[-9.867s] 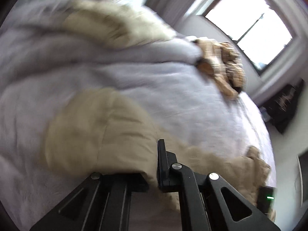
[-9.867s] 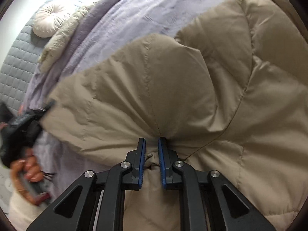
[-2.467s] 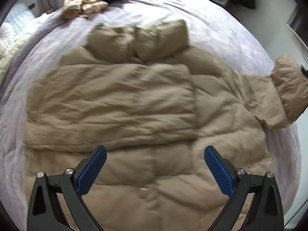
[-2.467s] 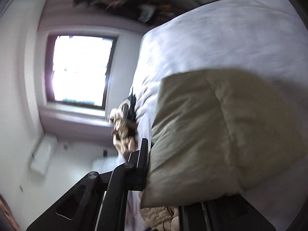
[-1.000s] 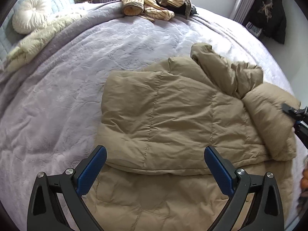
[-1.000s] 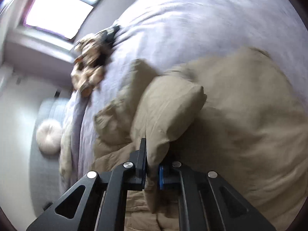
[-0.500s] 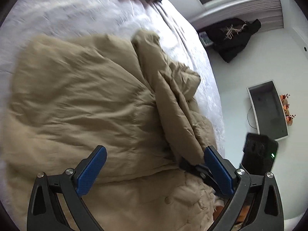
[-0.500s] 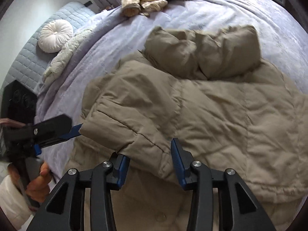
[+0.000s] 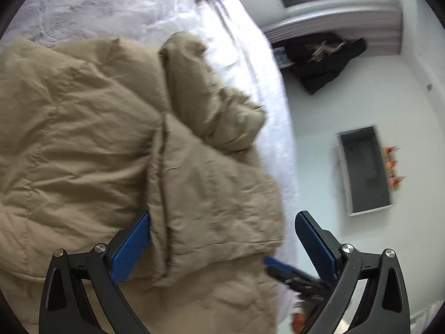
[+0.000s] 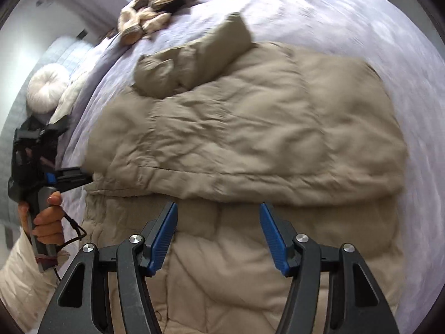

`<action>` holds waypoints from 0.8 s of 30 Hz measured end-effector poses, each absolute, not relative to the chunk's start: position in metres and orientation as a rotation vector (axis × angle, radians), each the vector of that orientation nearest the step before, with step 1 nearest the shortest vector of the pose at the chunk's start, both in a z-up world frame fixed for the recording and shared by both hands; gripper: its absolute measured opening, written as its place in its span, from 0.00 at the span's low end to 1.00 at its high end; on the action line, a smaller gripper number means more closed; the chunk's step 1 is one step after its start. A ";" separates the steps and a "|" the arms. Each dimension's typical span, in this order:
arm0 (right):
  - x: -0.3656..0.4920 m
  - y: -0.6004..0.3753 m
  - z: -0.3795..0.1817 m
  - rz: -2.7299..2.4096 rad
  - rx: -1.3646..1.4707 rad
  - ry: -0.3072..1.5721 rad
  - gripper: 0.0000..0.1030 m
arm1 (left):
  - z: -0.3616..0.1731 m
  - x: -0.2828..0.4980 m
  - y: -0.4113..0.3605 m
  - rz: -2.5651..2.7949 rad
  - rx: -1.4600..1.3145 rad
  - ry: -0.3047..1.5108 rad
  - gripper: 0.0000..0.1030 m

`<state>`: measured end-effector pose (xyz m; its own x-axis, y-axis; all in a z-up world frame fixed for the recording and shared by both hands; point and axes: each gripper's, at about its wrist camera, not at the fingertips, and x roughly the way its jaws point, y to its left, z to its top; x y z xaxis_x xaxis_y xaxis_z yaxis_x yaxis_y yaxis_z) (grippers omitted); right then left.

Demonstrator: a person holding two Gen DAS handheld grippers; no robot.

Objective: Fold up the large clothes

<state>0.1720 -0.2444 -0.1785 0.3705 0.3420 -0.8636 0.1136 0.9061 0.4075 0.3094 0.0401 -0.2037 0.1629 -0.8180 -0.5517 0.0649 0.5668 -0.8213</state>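
A tan puffer jacket (image 10: 250, 128) lies spread on the lavender bed (image 10: 361, 14), its sleeves folded across the body and its hood (image 10: 189, 64) bunched at the far end. My right gripper (image 10: 218, 206) hovers over the jacket's lower half. Its jaws are opening, with nothing between the blue pads. My left gripper (image 9: 224, 214) is open wide and straddles the folded sleeve (image 9: 211, 189), whose fold brushes its left pad (image 9: 130, 247). In the right wrist view the left gripper (image 10: 66, 178), held in a hand (image 10: 47, 220), points at the jacket's left edge.
A heap of beige clothes (image 10: 155, 8) sits at the bed's far end. A round white cushion (image 10: 47, 89) lies by the headboard. Beyond the bed's edge (image 9: 286, 144) are a dark garment (image 9: 322, 58) under the window and a grey tray (image 9: 364, 169).
The right gripper, shut on the sleeve a second ago, has let it go on the jacket and spread its jaws. The left gripper swung over to the folded sleeve.
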 end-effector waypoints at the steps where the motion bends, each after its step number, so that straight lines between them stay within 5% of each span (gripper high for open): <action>1: 0.170 -0.251 -0.182 0.145 0.451 1.195 0.63 | -0.210 0.309 0.037 -0.703 -0.719 1.282 0.99; 4: 0.164 -0.259 -0.188 0.127 0.480 1.204 0.63 | -0.220 0.306 0.021 -0.641 -0.587 1.323 0.93; 6: 0.163 -0.260 -0.190 0.125 0.492 1.206 0.63 | -0.220 0.305 0.012 -0.652 -0.540 1.327 0.37; 8: 0.161 -0.262 -0.189 0.124 0.491 1.202 0.63 | -0.220 0.307 0.009 -0.646 -0.529 1.342 0.12; 17: 0.155 -0.271 -0.170 0.133 0.512 1.130 0.63 | -0.218 0.292 0.042 -0.547 -0.470 1.293 0.12; 24: 0.144 -0.326 -0.203 0.025 0.855 1.113 0.63 | -0.229 0.292 0.035 -0.524 -0.470 1.293 0.12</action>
<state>0.1437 -0.3257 -0.2028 0.4760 0.4200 -0.7727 0.3851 0.6904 0.6124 0.2917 0.0354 -0.2290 0.1903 -0.6072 -0.7714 0.1016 0.7937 -0.5997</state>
